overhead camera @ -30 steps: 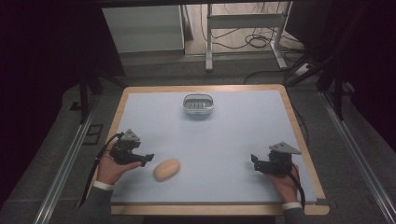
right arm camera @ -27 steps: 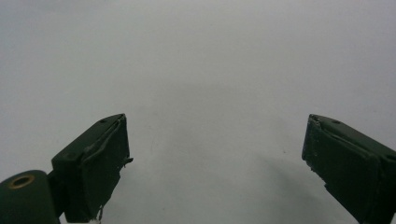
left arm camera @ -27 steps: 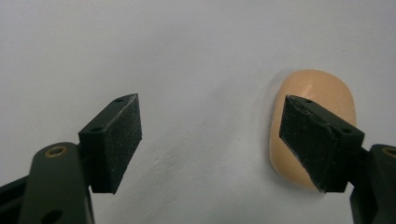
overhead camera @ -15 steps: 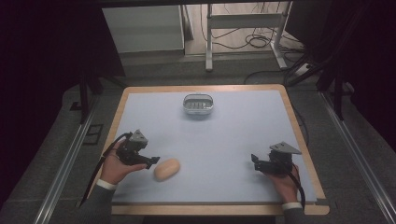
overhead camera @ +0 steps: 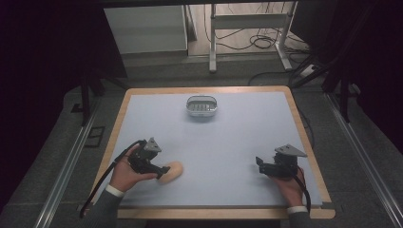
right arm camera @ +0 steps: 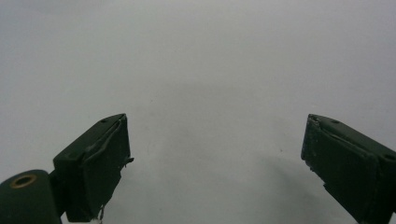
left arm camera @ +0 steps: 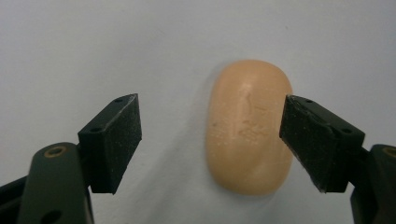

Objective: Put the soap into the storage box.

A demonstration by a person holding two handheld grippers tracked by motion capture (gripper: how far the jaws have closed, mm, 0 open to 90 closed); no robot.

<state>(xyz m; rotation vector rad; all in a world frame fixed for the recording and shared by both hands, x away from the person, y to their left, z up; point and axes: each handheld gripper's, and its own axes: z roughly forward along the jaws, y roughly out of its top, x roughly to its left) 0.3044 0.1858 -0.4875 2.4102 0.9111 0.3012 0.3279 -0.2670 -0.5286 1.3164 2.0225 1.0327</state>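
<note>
A peach-coloured oval bar of soap (overhead camera: pixel 172 172) (left arm camera: pixel 247 127) lies flat on the pale blue table top at the front left. My left gripper (overhead camera: pixel 160 170) (left arm camera: pixel 212 140) hovers over it, open, its jaws straddling the bar; the right pad sits close to the bar's edge and the left pad stands well clear. My right gripper (overhead camera: pixel 259 164) (right arm camera: pixel 217 165) rests low at the front right, open, with only bare table between its jaws. A small metal soap dish (overhead camera: pixel 202 106) with a slotted insert stands at the back centre.
The table (overhead camera: pixel 247 133) has a wooden rim on all sides. A hand and dark sleeve hold each gripper near the front edge. Beyond the table are a dark floor, desk legs and cables.
My left gripper has moved right and down toward the soap, from beside it to straddling it. The right gripper and the dish have stayed put.
</note>
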